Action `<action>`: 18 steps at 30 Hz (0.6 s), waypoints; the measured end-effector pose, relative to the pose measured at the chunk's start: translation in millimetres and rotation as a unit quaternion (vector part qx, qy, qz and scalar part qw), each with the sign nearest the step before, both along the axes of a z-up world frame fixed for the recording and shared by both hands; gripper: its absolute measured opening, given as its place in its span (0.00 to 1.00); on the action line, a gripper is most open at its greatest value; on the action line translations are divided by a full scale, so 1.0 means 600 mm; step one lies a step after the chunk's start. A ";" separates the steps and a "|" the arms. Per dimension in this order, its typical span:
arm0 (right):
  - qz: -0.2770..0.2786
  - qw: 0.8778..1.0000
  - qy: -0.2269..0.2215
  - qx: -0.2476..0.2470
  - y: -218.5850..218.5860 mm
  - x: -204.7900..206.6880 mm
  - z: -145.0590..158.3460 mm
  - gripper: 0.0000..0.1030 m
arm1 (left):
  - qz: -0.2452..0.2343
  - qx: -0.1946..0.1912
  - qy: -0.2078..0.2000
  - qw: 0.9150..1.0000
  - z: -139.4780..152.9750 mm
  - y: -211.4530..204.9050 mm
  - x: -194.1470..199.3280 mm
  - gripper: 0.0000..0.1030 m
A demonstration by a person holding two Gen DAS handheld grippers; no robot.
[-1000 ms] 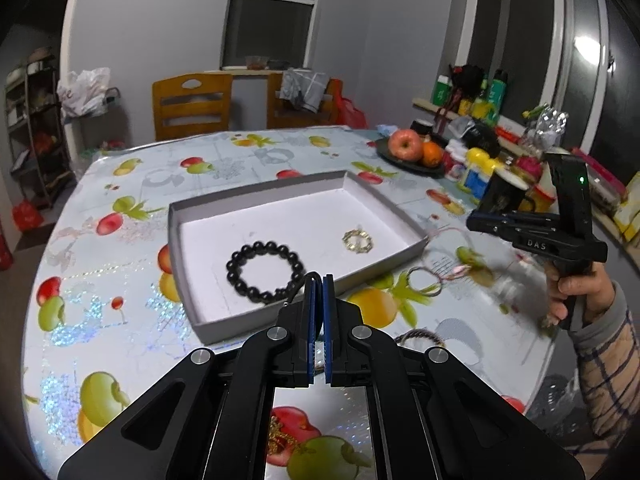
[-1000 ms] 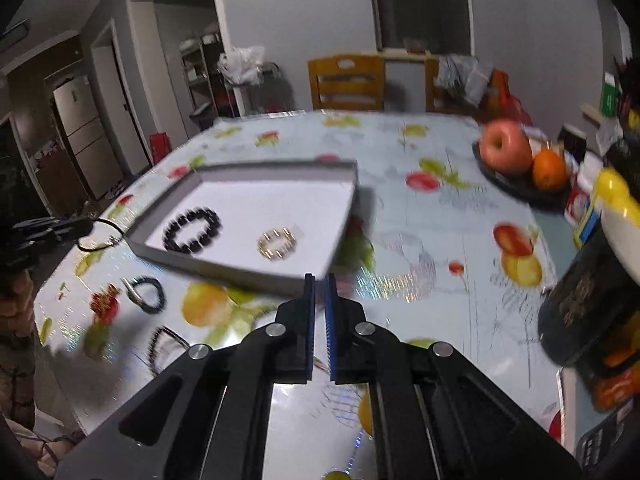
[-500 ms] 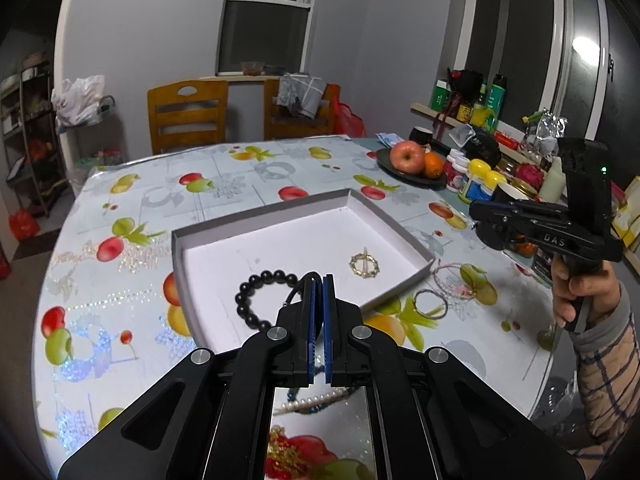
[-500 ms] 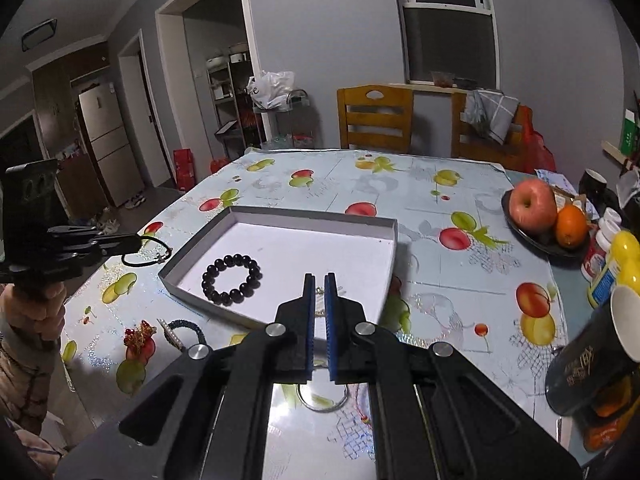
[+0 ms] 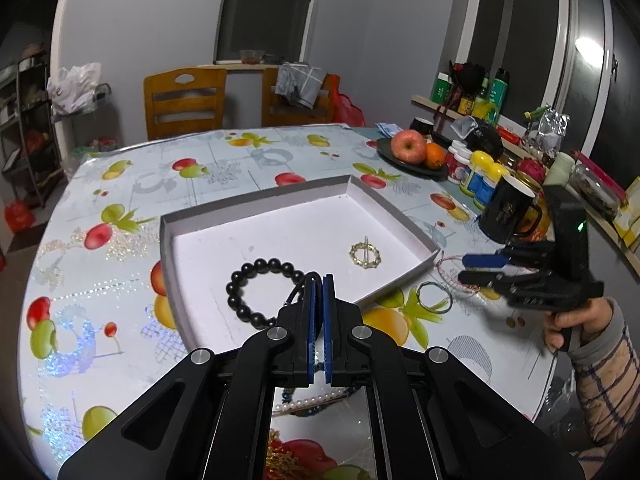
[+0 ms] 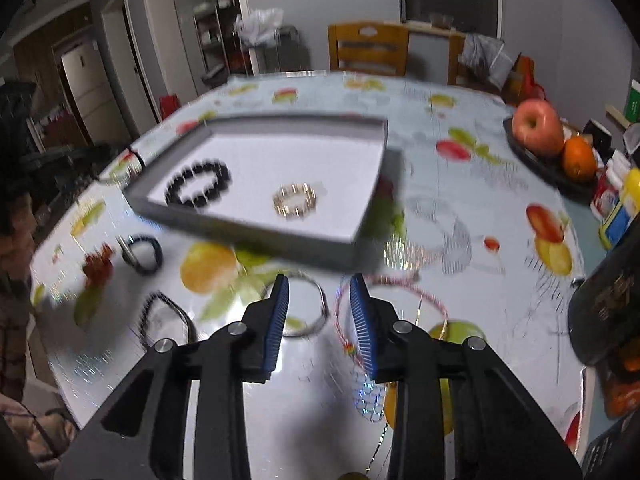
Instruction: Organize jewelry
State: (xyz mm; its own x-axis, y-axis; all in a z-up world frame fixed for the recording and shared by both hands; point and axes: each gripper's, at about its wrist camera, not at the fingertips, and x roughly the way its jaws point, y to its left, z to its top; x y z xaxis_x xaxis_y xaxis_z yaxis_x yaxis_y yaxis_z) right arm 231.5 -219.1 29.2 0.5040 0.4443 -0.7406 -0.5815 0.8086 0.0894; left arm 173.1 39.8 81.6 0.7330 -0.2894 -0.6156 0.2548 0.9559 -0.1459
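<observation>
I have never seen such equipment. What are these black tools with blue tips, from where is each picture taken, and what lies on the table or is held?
There is no robot: a person holds a two-finger clamp in each hand, and each carries a wide-angle camera looking along its fingers. One picture is from the left gripper, the other from the right gripper.

On the fruit-patterned table stands a shallow white box. In it lie a black bead bracelet and a gold ring-shaped clip. Outside it lie a thin metal bangle, a red-and-white cord loop and more bracelets.

The left gripper is shut on a thin black cord loop. The right gripper's jaws are opening above the bangle and cord loop, with nothing gripped between them.
</observation>
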 end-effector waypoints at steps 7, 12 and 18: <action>0.005 0.999 0.029 -0.013 -0.008 0.008 -0.040 0.23 | 0.004 0.002 0.001 1.000 -0.001 0.006 0.000 0.04; 0.012 1.000 0.026 -0.005 -0.008 0.009 -0.036 0.03 | 0.004 0.006 0.001 1.000 -0.001 0.006 0.003 0.04; 0.020 0.999 -0.010 0.023 0.001 0.003 0.020 0.02 | 0.006 0.008 -0.003 1.000 0.007 0.008 0.009 0.04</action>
State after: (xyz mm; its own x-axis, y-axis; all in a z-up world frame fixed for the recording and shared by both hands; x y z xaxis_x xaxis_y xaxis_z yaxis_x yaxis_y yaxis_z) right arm 233.4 -218.5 41.0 0.4988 0.4978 -0.7095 -0.6158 0.7796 0.1140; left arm 178.5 44.4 86.0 0.7398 -0.2719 -0.6155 0.2449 0.9608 -0.1301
